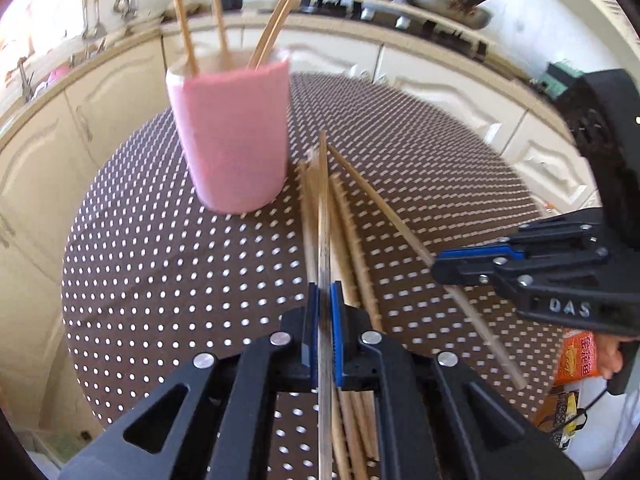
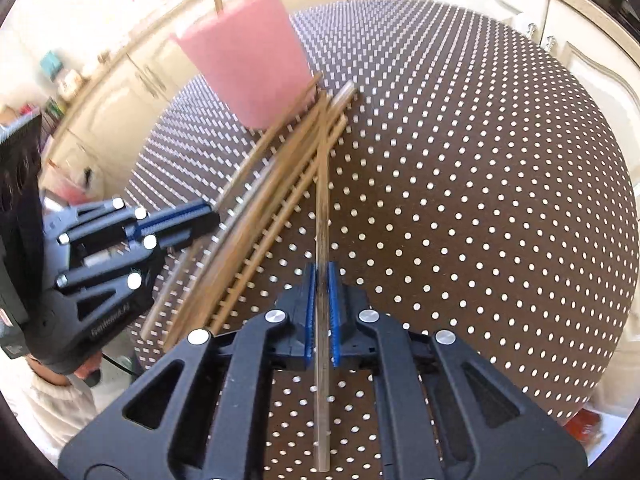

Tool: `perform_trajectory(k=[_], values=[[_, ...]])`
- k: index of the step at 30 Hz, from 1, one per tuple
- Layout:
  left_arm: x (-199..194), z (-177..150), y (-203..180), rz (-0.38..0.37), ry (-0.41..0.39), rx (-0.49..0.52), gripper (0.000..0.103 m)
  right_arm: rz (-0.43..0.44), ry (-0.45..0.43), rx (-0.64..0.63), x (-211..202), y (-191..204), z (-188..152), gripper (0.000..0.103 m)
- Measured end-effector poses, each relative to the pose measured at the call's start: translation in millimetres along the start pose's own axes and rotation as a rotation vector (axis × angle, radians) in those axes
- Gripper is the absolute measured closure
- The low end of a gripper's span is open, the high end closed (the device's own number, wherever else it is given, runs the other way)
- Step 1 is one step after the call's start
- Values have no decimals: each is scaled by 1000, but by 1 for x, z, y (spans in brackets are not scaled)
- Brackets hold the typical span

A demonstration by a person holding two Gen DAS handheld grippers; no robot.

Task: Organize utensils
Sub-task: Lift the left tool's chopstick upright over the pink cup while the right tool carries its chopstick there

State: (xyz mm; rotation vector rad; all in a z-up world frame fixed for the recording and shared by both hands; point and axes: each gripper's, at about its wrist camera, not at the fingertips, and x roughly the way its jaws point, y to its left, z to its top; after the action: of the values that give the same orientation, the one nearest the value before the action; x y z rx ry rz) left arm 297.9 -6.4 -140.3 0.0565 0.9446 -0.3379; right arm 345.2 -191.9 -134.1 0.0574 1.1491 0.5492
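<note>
Round table [image 1: 160,280] w/ brown polka-dot cloth, kitchen cabinets [image 1: 100,92] behind. Pink cup [image 1: 234,136] upright on the cloth, already w/ a few chopsticks [image 1: 182,20] poking out the top. Loose pile of chopsticks [image 2: 272,200] flat on the cloth just beside the cup base, tips near touching it in the right wrist view.

Left gripper [image 1: 325,300]: clamped tight on one chopstick [image 1: 323,208], blue pads pressed against both sides, stick running fwd toward the cup and back under the cam. Tip raised off the pile, tho motion blur makes exact height hard to call.

Right gripper [image 2: 322,280]: also clenched on a single chopstick [image 2: 321,220], stick straight down the middle btw the pads, far end crossing over the pile. Same grip visible from the left cam, off to the right side [image 1: 440,266], stick angled across the cloth.

Pan [image 1: 448,0] on the stove in the bg, blurry. Bit of a hand [image 1: 612,354] at the right gripper handle.
</note>
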Motion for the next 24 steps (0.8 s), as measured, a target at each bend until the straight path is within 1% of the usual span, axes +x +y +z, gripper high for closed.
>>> perform_trajectory(k=[3, 6, 8, 9, 10, 12, 14, 15, 18, 21, 24], values=[[-17, 0, -11, -32, -57, 5, 97, 20, -57, 17, -16, -6, -5, 96], [-34, 3, -12, -62, -123, 1, 97, 76, -151, 49, -40, -16, -13, 96], [-46, 7, -14, -77, -188, -7, 97, 120, -235, 73, -59, -18, -14, 96], [-49, 11, -7, -83, -215, -9, 97, 133, -271, 74, -66, -17, -16, 96], [-57, 13, -6, -88, -261, -16, 97, 145, -319, 69, -76, -14, -16, 96], [-70, 17, -7, -102, -331, -31, 97, 172, -392, 53, -91, -8, -12, 96], [-85, 22, -3, -115, -417, -47, 97, 184, -463, 27, -107, 1, -5, 96], [-91, 22, -4, -112, -452, -51, 97, 194, -498, 17, -113, 6, -2, 96], [-103, 32, 4, -96, -565, -77, 97, 201, -606, -16, -122, 27, 4, 96], [-111, 43, 14, -77, -649, -114, 97, 174, -712, -75, -122, 55, 14, 96], [-114, 54, 24, -55, -729, -155, 97, 145, -787, -113, -115, 71, 39, 96]])
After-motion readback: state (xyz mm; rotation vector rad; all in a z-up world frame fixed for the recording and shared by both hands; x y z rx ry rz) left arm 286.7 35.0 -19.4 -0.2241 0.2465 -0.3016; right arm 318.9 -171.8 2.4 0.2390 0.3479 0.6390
